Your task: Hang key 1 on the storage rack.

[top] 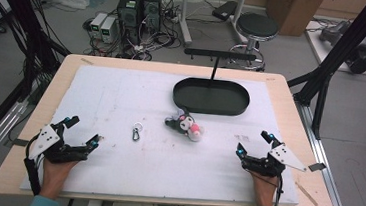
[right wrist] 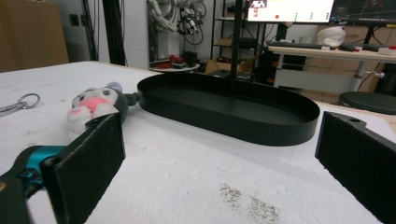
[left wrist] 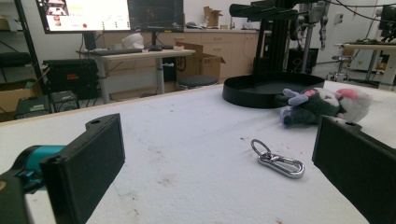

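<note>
A small plush toy [top: 186, 125] in dark grey, white and pink lies on the white mat [top: 121, 92], just in front of an oval black tray [top: 211, 96]. The plush [left wrist: 322, 105] and tray [left wrist: 261, 91] also appear in the left gripper view. A silver carabiner keyring [top: 137, 131] lies left of the plush; in the left gripper view the keyring [left wrist: 278, 159] rests ahead of the jaws. My left gripper [top: 84, 130] sits at the front left, open and empty. My right gripper [top: 254, 143] sits at the front right, open and empty, facing the plush [right wrist: 95, 107] and tray [right wrist: 229, 112].
A black T-shaped stand [top: 218, 61] rises from the tray's far side. The wooden table [top: 45, 101] edge frames the mat. Behind the table are computer boxes [top: 139, 9], cables and a round stool [top: 257, 26]. Black frame posts [top: 335, 56] stand at the right.
</note>
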Motion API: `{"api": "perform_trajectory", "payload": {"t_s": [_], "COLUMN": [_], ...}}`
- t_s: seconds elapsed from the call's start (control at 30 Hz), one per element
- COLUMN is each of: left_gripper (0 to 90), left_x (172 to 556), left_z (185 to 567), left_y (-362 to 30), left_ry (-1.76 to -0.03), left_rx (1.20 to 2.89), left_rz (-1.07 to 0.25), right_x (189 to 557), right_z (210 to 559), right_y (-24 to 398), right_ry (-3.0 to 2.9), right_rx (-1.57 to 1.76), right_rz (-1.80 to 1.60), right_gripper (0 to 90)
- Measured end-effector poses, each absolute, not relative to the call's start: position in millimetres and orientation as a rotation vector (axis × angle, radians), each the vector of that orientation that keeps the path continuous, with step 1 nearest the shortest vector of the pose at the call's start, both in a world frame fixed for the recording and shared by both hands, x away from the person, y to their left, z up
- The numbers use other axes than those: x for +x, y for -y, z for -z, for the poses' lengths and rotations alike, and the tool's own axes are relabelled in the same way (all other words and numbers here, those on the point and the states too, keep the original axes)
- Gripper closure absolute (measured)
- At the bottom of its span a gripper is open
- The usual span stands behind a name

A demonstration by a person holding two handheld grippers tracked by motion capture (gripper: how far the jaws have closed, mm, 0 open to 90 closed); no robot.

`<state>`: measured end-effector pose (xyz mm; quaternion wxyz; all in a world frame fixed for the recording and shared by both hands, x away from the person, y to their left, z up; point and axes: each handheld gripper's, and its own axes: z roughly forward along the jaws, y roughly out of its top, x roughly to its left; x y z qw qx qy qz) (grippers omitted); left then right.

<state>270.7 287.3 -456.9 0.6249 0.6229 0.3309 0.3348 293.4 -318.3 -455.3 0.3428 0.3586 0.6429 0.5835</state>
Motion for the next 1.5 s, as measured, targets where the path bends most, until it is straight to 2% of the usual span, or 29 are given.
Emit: {"api": "perform_trajectory", "payload": {"t_s": [1.0, 1.17, 1.5], "left_gripper": [2.9, 2.9, 2.9], "left_x": [271, 271, 271], "left_z": [457, 457, 457], "left_y": [-287, -287, -287], "left_ry": [-0.767, -0.767, -0.773], "left_rx": [1.432, 1.432, 1.431], "left_rz": [-0.767, -0.767, -0.767], "right_x": [298, 296, 311], "right_z": [452, 438, 390], "right_y": [323, 324, 308], "right_ry": [-1.719, -1.724, -1.900], "right_rx": [0.974, 0.950, 0.878], "right_rz": [-1.531, -1.539, -1.548], "right_gripper": [0.7, 0.7, 0.8]}}
